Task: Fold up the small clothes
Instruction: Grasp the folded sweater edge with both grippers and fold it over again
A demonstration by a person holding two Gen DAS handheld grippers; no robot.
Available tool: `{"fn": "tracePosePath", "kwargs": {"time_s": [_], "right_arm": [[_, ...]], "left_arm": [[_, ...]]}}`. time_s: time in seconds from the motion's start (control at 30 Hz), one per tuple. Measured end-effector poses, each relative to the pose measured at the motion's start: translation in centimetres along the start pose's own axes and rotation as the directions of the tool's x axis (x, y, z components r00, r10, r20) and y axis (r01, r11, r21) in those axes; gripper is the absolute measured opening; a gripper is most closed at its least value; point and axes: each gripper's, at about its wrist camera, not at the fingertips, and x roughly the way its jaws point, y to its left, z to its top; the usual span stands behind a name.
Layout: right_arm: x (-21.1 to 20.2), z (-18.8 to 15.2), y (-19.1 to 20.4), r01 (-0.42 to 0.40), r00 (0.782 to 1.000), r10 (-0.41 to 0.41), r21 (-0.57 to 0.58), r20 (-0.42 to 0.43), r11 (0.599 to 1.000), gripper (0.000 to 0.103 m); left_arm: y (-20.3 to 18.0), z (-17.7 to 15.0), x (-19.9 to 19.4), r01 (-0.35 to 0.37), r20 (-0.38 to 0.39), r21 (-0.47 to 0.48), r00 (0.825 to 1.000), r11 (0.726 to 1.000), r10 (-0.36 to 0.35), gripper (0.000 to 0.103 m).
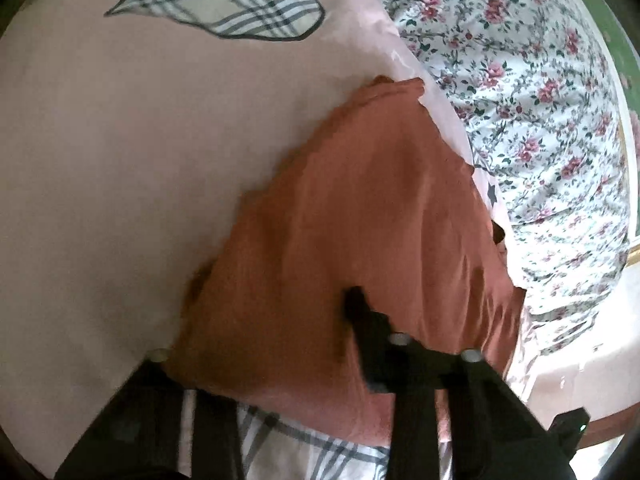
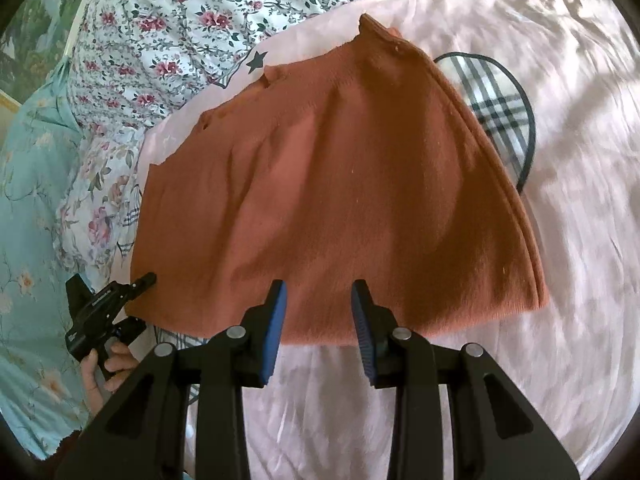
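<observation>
A rust-orange garment (image 2: 340, 184) lies spread flat on the pink sheet (image 2: 560, 120), and it fills the middle of the left wrist view (image 1: 360, 220). My right gripper (image 2: 319, 312) is open and empty, its blue pads (image 2: 276, 320) just over the garment's near hem. My left gripper (image 2: 140, 280) shows in the right wrist view at the garment's left corner. In its own view the cloth drapes over its fingers (image 1: 360, 312), one finger hidden, so its state is unclear.
A plaid cloth (image 2: 496, 108) lies partly under the garment's right side and also shows in the left wrist view (image 1: 224, 4). A floral quilt (image 2: 180, 20) bunches along the far side. A light blue floral fabric (image 2: 32, 240) is at left.
</observation>
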Motion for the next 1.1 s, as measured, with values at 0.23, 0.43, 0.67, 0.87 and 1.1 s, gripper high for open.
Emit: {"fn": "tracePosePath", "kwargs": {"time_s": [0.23,0.43,0.67,0.87,1.1], "right_arm": [[0.0,2.8,-1.7,-0.065,0.998,0.065,0.033,0.009,0.997,0.035],[-0.1,6.0,-2.5,-0.162,0.987,0.163,0.07,0.002,0.984,0.035],[4.1,9.3,-0.5,-0.341,0.93,0.35,0.095,-0.111,0.935,0.069],[10.2,11.5,4.1,-0.306,0.93,0.293,-0.024,-0.222,0.952,0.069],[12.0,13.1,8.7,-0.295,0.937,0.256,-0.151,-0.236,0.943,0.017]], "left_arm": [[-8.3,-1.3,-2.2,-0.12,0.085,0.282,0.991,0.952,0.1,0.014],[-18.6,-6.4,-1.2,-0.051,0.061,0.567,0.998,0.822,0.02,0.013],[-22.7,-13.2,5.6,-0.078,0.004,0.756,0.993,0.65,0.114,0.013],[-22.3,-12.9,5.4,-0.086,0.013,0.76,0.993,0.644,0.117,0.012],[-23.7,-13.5,3.6,-0.082,0.031,0.795,0.995,0.6,0.094,0.009]]}}
